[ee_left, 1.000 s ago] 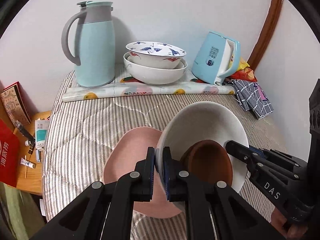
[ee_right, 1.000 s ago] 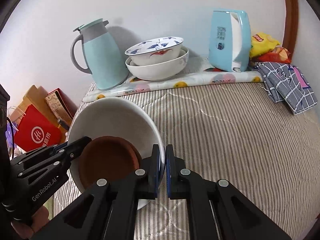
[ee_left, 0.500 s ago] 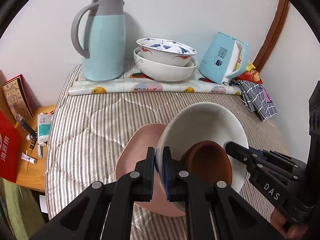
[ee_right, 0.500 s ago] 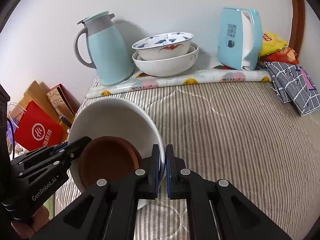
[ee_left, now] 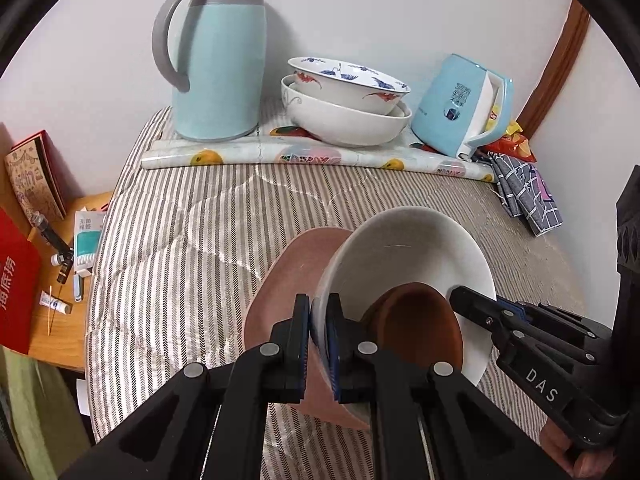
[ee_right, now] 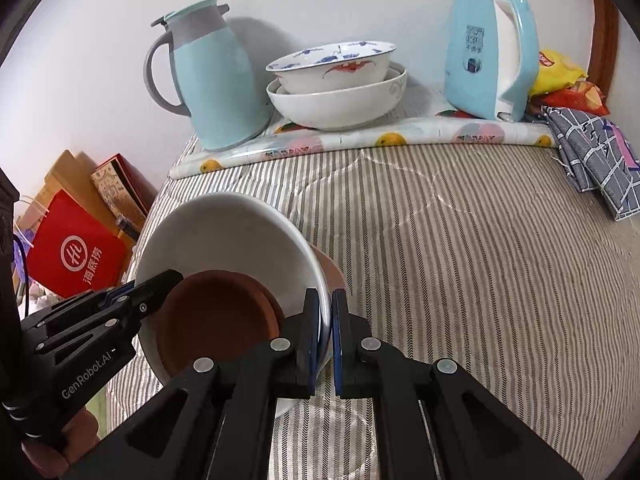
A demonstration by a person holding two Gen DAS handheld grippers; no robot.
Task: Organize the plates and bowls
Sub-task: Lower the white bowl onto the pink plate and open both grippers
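Note:
A white bowl (ee_left: pixel 404 252) with a small brown dish (ee_left: pixel 420 324) inside is held up, tilted, over a pink plate (ee_left: pixel 288 280) on the striped cloth. My left gripper (ee_left: pixel 319 316) is shut on the bowl's left rim. My right gripper (ee_right: pixel 326 312) is shut on its right rim; the white bowl (ee_right: pixel 224 236) and brown dish (ee_right: pixel 216 312) show there too. A sliver of the pink plate (ee_right: pixel 330 268) peeks out behind. At the back, a painted bowl (ee_left: pixel 348 84) sits nested in a larger white bowl (ee_left: pixel 344 120).
A teal thermos jug (ee_left: pixel 220 56) stands back left and a blue kettle (ee_left: pixel 464 112) back right, on a rolled fruit-print mat (ee_left: pixel 312 156). A checked cloth (ee_left: pixel 528 196) and snack bags (ee_right: pixel 560 76) lie at the right. A side table (ee_left: pixel 60 320) with clutter is at the left.
Both grippers have carried the white bowl forward toward the back of the table; the jug, nested bowls and kettle now look nearer and larger. The grip is unchanged.

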